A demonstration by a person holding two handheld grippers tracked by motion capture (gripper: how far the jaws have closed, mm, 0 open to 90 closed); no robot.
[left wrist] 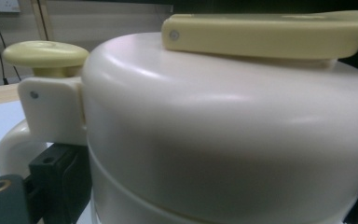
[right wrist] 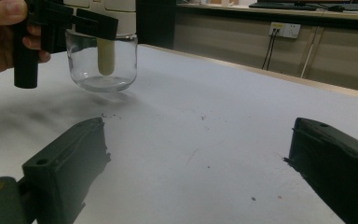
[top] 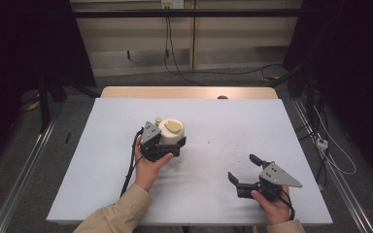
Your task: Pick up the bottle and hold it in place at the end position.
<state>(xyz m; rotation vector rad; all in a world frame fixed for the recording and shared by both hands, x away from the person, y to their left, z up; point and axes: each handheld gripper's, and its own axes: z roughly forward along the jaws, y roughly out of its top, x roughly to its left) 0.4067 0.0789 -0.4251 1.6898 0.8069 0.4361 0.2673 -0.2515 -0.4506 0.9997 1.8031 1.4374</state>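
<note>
Gripping the cream-lidded glass jar (right wrist: 103, 65), left tongs (top: 167, 145) lift it.

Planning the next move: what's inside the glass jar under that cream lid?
Inside the glass jar a cream tube hangs toward the bottom. The cream lid and left gripper cover its upper end.

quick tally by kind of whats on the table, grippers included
Glass jar with cream pump lid: 1
Handheld grippers: 2, the left gripper clamped around the jar and the right gripper open on the white table
Total: 3
</note>
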